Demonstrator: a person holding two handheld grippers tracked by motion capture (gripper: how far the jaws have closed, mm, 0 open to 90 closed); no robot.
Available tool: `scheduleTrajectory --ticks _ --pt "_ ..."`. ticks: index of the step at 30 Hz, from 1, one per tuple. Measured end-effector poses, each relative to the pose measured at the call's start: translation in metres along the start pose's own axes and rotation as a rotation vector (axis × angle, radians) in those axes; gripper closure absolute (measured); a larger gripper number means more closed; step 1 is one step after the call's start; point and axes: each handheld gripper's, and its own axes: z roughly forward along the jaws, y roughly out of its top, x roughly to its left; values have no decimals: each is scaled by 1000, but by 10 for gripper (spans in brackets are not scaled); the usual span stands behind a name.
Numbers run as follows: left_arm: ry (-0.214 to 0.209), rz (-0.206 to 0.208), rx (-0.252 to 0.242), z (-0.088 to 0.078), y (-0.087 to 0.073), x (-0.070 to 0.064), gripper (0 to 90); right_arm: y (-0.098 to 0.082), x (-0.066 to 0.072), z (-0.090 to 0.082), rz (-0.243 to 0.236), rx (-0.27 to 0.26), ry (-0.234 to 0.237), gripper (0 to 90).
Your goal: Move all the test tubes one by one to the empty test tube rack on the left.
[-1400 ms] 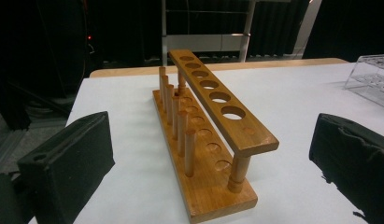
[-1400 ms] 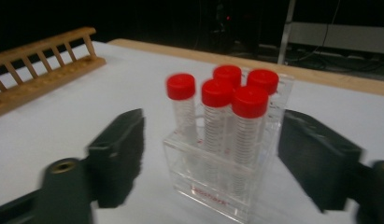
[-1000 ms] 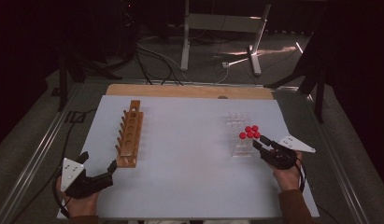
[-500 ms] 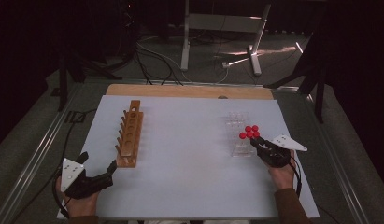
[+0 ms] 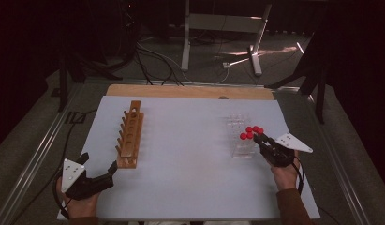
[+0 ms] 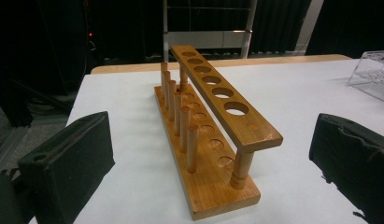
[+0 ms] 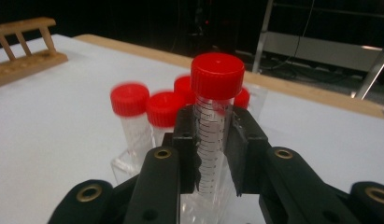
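A clear plastic rack (image 5: 241, 151) at the table's right holds several red-capped tubes (image 5: 246, 136). My right gripper (image 5: 258, 137) reaches it from the near right. In the right gripper view, my right gripper (image 7: 213, 144) is shut on one clear graduated tube (image 7: 213, 140) just below its red cap (image 7: 217, 74); this tube stands upright and higher than the other tubes (image 7: 130, 100). A wooden tube rack (image 5: 130, 136) with empty holes lies at the left. My left gripper (image 5: 99, 162) rests open just in front of the wooden rack (image 6: 213, 140), nothing between its jaws (image 6: 210, 163).
A white sheet (image 5: 190, 173) covers the table, with a wooden board edge (image 5: 190, 91) along the far side. Metal rails (image 5: 35, 159) run along the left and right. Beyond the table stand a metal frame (image 5: 218, 23) and floor cables (image 5: 152, 56).
My right gripper has edged in toward the clear rack and its jaws have closed on a red-capped tube. The left gripper has stayed put.
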Motion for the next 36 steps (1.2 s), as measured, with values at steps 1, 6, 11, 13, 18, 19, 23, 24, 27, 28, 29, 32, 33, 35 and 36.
scheduleTrajectory --ticks 1,6,11,13,18,19,23,24,27,28,29,32,33,35,36 --pt "0 3 2 0 0 0 6 2 0 -2 -3 -6 0 745" --pt "1 3 3 0 0 0 6 12 1 -9 -2 -35 -3 745" --pt "1 6 10 0 0 0 6 22 2 -18 1 -61 2 745" --pt "0 11 16 1 0 -1 6 26 3 -21 -1 -66 3 744" --pt "-12 6 5 -1 4 -7 6 31 7 -26 6 -59 29 745" --pt "-12 6 5 -1 4 -7 6 31 7 -26 6 -59 29 745" --pt "-25 22 8 -1 15 -14 6 30 14 -27 -2 -38 63 745" --pt "-39 23 0 -1 22 -20 6 30 15 -26 1 -34 71 744" --pt "-62 25 -8 -2 31 -25 6 31 20 -26 5 -30 105 744" --pt "-81 30 -5 -1 39 -32 6 32 23 -25 10 -30 120 744" --pt "-100 24 -4 1 43 -34 6 32 25 -25 11 -32 136 744" --pt "-153 16 -8 4 54 -44 6 31 34 -22 25 -31 185 744" --pt "-167 20 -7 6 57 -47 6 31 37 -20 20 -25 194 744" --pt "-190 34 -1 10 64 -56 6 31 44 -16 7 -14 208 744" --pt "-202 41 1 12 68 -60 6 31 47 -15 4 -11 217 744"
